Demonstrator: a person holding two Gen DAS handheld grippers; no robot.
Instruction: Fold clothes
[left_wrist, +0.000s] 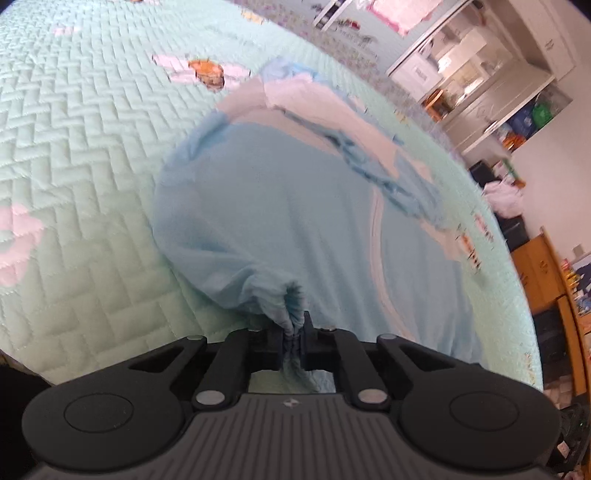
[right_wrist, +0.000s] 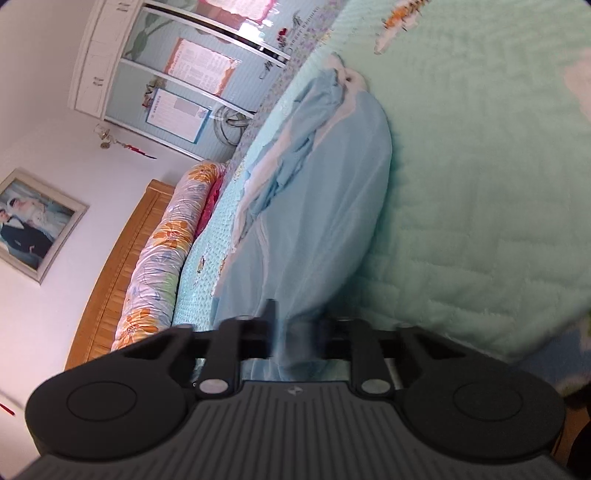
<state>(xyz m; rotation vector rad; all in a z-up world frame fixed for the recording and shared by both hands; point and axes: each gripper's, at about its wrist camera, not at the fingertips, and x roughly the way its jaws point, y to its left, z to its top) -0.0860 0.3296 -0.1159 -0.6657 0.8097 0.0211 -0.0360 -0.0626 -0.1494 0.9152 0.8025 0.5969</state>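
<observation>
The left gripper (left_wrist: 294, 334) is pinching a bunched edge of the light blue garment (left_wrist: 280, 221), its jaws closed tight on the cloth. The garment is lying spread across the mint quilted bedspread (left_wrist: 85, 155). The right gripper (right_wrist: 295, 332) is straddling another edge of it; blur hides whether its narrowed jaws are actually gripping.

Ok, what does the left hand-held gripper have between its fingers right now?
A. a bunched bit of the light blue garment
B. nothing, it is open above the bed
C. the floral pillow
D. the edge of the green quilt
A: in the left wrist view the left hand-held gripper is shut on a gathered twist of the light blue garment, which lies spread on the green quilt.
</observation>
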